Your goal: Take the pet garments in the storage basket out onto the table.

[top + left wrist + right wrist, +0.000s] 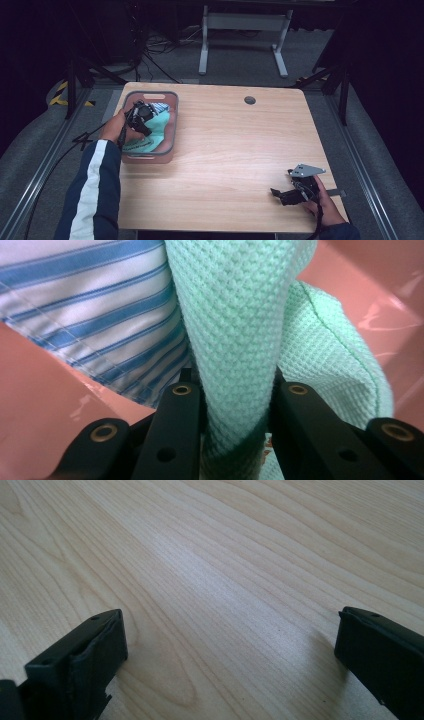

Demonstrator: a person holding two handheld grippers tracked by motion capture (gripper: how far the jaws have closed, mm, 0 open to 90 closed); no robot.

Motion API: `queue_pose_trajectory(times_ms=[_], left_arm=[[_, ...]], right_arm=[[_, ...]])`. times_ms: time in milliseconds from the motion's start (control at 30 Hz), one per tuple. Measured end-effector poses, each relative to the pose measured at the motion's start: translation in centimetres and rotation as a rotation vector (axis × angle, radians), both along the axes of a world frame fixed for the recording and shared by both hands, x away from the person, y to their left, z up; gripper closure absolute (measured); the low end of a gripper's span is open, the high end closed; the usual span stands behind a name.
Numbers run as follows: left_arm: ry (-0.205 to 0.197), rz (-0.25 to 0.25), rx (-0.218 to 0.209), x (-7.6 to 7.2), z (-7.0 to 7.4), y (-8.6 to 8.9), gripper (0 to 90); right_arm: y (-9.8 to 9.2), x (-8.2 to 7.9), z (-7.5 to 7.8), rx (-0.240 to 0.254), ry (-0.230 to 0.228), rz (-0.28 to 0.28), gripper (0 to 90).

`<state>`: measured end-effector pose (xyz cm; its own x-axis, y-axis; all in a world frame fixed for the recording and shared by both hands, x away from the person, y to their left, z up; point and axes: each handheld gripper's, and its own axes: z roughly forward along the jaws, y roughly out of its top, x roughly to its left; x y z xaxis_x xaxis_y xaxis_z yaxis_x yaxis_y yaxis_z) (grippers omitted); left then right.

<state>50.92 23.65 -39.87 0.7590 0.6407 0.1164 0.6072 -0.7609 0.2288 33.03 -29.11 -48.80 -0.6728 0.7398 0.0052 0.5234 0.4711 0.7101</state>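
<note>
Green cloth point(235, 330) is the thing in hand: a mint waffle-weave towel lying in the pink basket point(172, 125) at the left rear of the table point(240, 150), partly over a blue-striped white cloth point(90, 295). We have our left gripper point(138, 116) down inside the basket, and in the left gripper view a gathered fold of the green cloth runs up between the two black jaws, which are closed against it on both sides. So we are pinching the towel, not the striped piece, though the two lie touching just above the jaws.

We judge the towel to be light and completely limp; it will hang and stretch out below the pinch once lifted, and the free end on the right of the fold will trail. The waffle texture should give the jaws good friction, so slipping seems unlikely as long as the fold is thick enough. The striped cloth looks thinner and smoother, and it could get dragged along where it sits under the towel. A hold on a bunched ridge, as here, seems better than an edge.

Our right gripper point(292, 192) rests low over bare wood near the front right corner, well apart from the basket, jaws spread wide with nothing between them.
</note>
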Motion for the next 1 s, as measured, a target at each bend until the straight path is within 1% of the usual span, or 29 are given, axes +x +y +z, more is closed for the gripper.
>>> queue_pose_trajectory(times_ms=[33,67,100,167,200,233,267,333,400,433,500,533,567,633,667,700,733,767,800,867,900,933,967,1000], left_arm=[[0.0,0.0,0.0,0.0,0.0,0.0,78.6],[-0.027,0.006,-0.004,-0.3,0.8,0.3,78.8],[-0.027,0.006,-0.004,-0.3,0.8,0.3,79.0],[-0.072,0.028,-0.023,-0.7,1.6,0.6,79.1],[-0.096,0.031,-0.047,-1.2,2.5,0.8,79.3],[-0.096,0.031,-0.047,-1.2,2.5,0.8,79.3],[-0.107,0.03,-0.049,-1.3,3.0,0.8,79.3],[-0.131,0.031,-0.051,-1.8,3.7,0.8,79.3],[-0.156,0.029,-0.063,-2.3,4.4,0.8,79.3],[-0.175,0.031,-0.065,-2.5,4.7,0.8,79.4],[-0.188,0.029,-0.088,-3.0,5.6,0.8,79.5],[-0.188,0.029,-0.088,-3.0,5.6,0.8,79.5],[-0.202,0.024,-0.08,-3.2,6.0,0.8,79.5],[-0.214,0.018,-0.097,-3.6,6.6,0.6,79.6],[-0.224,0.017,-0.094,-3.8,6.9,0.6,79.6],[-0.224,0.015,-0.089,-4.0,7.3,0.5,79.7],[-0.237,0.012,-0.092,-4.1,7.5,0.4,79.7],[-0.244,0.008,-0.095,-4.2,8.1,0.3,79.7],[-0.25,0.004,-0.1,-4.3,8.3,0.3,79.7],[-0.264,-0.003,-0.097,-4.5,9.0,0.1,79.8],[-0.271,-0.004,-0.103,-4.5,9.3,0.0,79.9],[-0.272,-0.004,-0.104,-4.5,9.5,0.0,79.9],[-0.287,-0.004,-0.105,-4.6,9.8,-0.1,79.9],[-0.284,-0.008,-0.104,-4.7,10.2,-0.2,79.9]], right_arm=[[0.0,0.0,0.0,0.0,0.0,0.0,0.6],[0.0,0.0,0.0,-0.001,-0.001,0.001,0.6],[0.0,0.0,0.0,-0.001,-0.001,0.001,0.6],[0.0,0.0,0.0,-0.001,-0.001,0.001,0.6],[0.0,0.0,0.0,-0.001,-0.001,0.0,0.6],[0.0,0.0,0.0,-0.001,-0.001,0.0,0.6],[0.0,0.0,0.0,0.0,0.0,0.0,0.6],[0.0,0.0,0.0,-0.001,-0.001,0.001,0.6],[0.0,0.0,0.0,-0.001,-0.001,0.0,0.6],[0.0,0.0,0.0,0.0,-0.001,0.0,0.6],[0.0,0.0,0.0,-0.001,-0.001,0.0,0.6],[0.0,0.0,0.0,-0.001,-0.001,0.0,0.6],[0.0,0.0,0.0,-0.001,0.0,0.0,0.6],[0.0,0.0,0.0,0.0,0.0,0.0,0.6],[0.0,0.0,0.0,-0.002,-0.001,0.0,0.6],[0.0,0.0,0.0,-0.002,-0.001,0.0,0.6],[0.0,0.0,0.0,-0.001,-0.001,0.0,0.6],[0.0,0.0,0.0,-0.001,-0.001,0.0,0.6],[0.0,0.0,0.0,-0.001,-0.001,0.0,0.6],[0.0,0.0,0.0,0.0,0.0,-0.001,0.6],[0.0,0.0,0.0,-0.001,-0.001,0.0,0.6],[0.0,0.0,0.0,-0.002,-0.001,0.0,0.6],[0.0,0.0,0.0,-0.001,0.0,-0.001,0.6],[0.0,0.0,0.0,-0.001,0.0,-0.001,0.6]])
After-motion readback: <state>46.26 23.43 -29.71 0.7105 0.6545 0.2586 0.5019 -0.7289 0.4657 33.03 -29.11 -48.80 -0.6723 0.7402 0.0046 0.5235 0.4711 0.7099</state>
